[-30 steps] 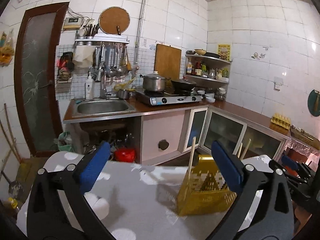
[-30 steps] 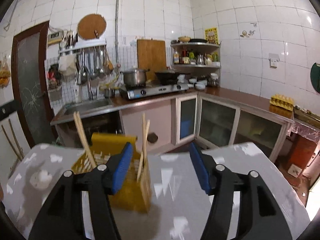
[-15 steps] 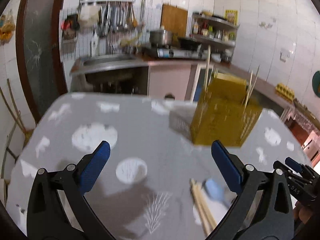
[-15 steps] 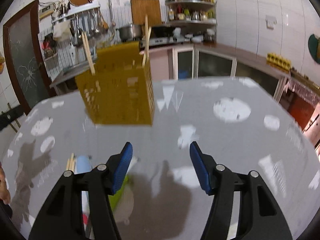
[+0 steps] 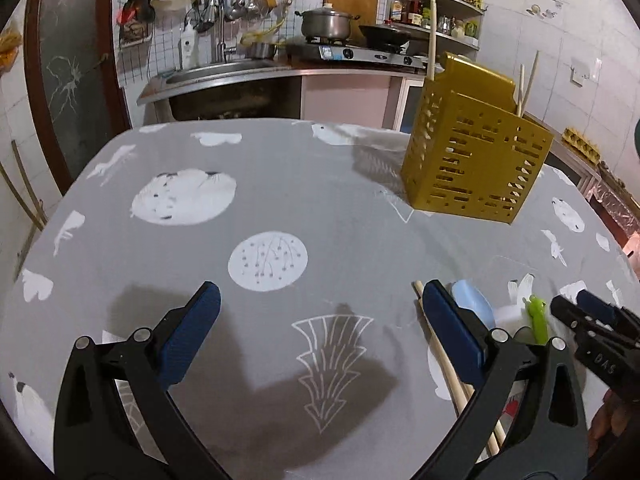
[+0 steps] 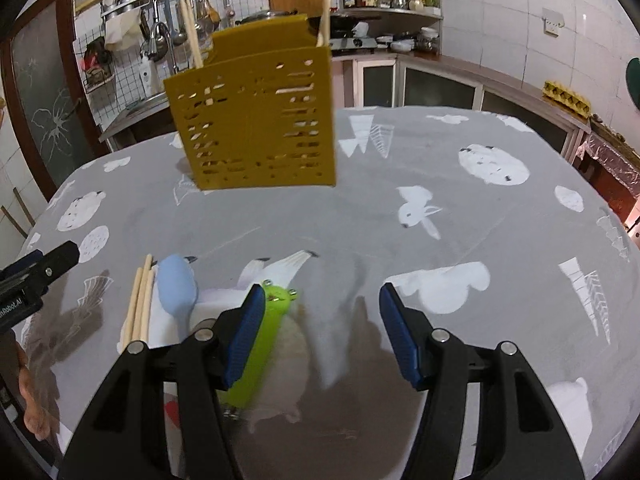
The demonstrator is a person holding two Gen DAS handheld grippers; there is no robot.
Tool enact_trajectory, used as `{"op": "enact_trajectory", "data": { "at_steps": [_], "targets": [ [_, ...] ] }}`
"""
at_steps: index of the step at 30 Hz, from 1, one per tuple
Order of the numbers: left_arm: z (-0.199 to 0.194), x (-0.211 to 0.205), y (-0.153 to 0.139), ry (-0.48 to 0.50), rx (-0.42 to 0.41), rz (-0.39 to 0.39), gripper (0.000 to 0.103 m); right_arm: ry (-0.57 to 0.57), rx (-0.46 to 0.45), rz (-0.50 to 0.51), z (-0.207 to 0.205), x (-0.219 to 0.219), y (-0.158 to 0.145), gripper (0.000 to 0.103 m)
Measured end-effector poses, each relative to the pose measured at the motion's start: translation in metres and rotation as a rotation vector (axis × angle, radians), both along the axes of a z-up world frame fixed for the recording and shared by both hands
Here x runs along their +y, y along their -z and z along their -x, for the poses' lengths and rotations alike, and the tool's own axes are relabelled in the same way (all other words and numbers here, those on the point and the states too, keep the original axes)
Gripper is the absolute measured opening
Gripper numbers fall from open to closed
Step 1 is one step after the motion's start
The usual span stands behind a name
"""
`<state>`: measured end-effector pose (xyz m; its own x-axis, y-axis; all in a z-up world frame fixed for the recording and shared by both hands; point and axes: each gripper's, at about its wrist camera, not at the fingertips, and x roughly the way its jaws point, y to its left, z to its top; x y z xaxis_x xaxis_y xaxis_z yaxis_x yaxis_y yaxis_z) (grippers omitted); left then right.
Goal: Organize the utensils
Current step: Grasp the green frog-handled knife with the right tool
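Note:
A yellow slotted utensil holder (image 5: 476, 152) stands on the grey patterned tablecloth, with a few chopsticks (image 5: 432, 24) upright in it; it also shows in the right wrist view (image 6: 256, 120). Loose wooden chopsticks (image 6: 138, 300), a light blue spoon (image 6: 178, 290) and a green frog-shaped utensil (image 6: 264, 332) lie on the cloth near me. My left gripper (image 5: 316, 332) is open and empty, left of the chopsticks (image 5: 444, 360) and spoon (image 5: 472, 304). My right gripper (image 6: 322, 332) is open and empty, its left finger over the green utensil (image 5: 538, 318).
The round table (image 6: 480, 220) is covered in a grey cloth with white patterns. Behind it run a kitchen counter with a sink (image 5: 224, 72), a stove with a pot (image 5: 328, 24), and cabinets (image 6: 432, 84). A door (image 5: 68, 60) stands at the left.
Both grippers have tilted down and lowered toward the table. The loose chopsticks, spoon and green utensil have come into view. Both grippers stay open.

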<state>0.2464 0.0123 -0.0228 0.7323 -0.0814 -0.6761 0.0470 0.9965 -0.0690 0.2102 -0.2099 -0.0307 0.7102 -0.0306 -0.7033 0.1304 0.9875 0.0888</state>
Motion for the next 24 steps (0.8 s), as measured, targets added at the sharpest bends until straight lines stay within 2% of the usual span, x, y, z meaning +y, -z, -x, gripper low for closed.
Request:
{"op": "enact_trajectory", "data": {
  "at_steps": [3, 5, 10, 12, 13, 14, 18, 24],
  "targets": [
    [0.001, -0.002, 0.000, 0.002, -0.004, -0.005, 0.098, -0.006, 0.020, 0.001, -0.004, 0.006, 0.002, 0.057],
    [0.001, -0.004, -0.001, 0.008, -0.005, -0.013, 0.098, -0.009, 0.050, -0.007, -0.009, 0.010, 0.007, 0.047],
    [0.000, -0.008, 0.005, 0.020, 0.025, -0.015, 0.098, -0.021, 0.096, -0.044, -0.018, 0.015, 0.015, 0.038],
    [-0.001, -0.011, 0.008, 0.019, 0.048, -0.022, 0.098, -0.016, 0.106, -0.023, -0.021, 0.019, 0.017, 0.033],
    [-0.002, -0.013, 0.010, 0.021, 0.060, -0.024, 0.098, -0.018, 0.107, -0.016, -0.023, 0.020, 0.017, 0.026],
    [-0.003, -0.015, 0.011, 0.025, 0.071, -0.022, 0.098, -0.021, 0.108, -0.017, -0.023, 0.020, 0.017, 0.023],
    [-0.002, -0.024, 0.013, 0.027, 0.075, -0.037, 0.098, -0.034, 0.100, -0.046, -0.023, 0.012, 0.016, 0.022],
    [-0.003, -0.041, 0.021, 0.033, 0.116, -0.037, 0.097, -0.026, 0.102, -0.032, -0.020, -0.011, 0.012, 0.021]
  ]
}}
